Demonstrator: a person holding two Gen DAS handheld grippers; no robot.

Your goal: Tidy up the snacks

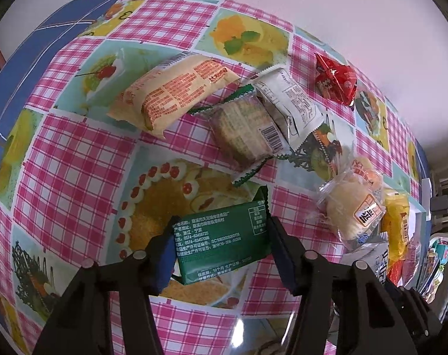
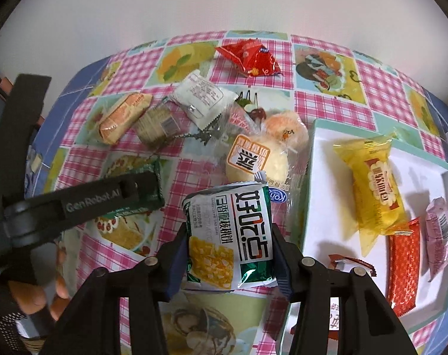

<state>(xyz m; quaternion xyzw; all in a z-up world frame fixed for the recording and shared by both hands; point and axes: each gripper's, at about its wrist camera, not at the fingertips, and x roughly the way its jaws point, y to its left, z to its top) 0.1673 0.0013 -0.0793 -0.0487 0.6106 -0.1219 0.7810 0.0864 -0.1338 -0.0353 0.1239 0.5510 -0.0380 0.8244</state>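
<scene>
My left gripper is shut on a dark green snack packet, its blue pads pressing both short sides just above the checked tablecloth. The right wrist view shows that same left gripper from the side, with the green packet in it. My right gripper is shut on a white and green packet with a corn picture, held over the cloth to the left of a white tray.
The tray holds a yellow packet, a red one and a pink one. On the cloth lie an orange bread packet, a clear biscuit packet, a white packet, a red packet and a clear bun packet.
</scene>
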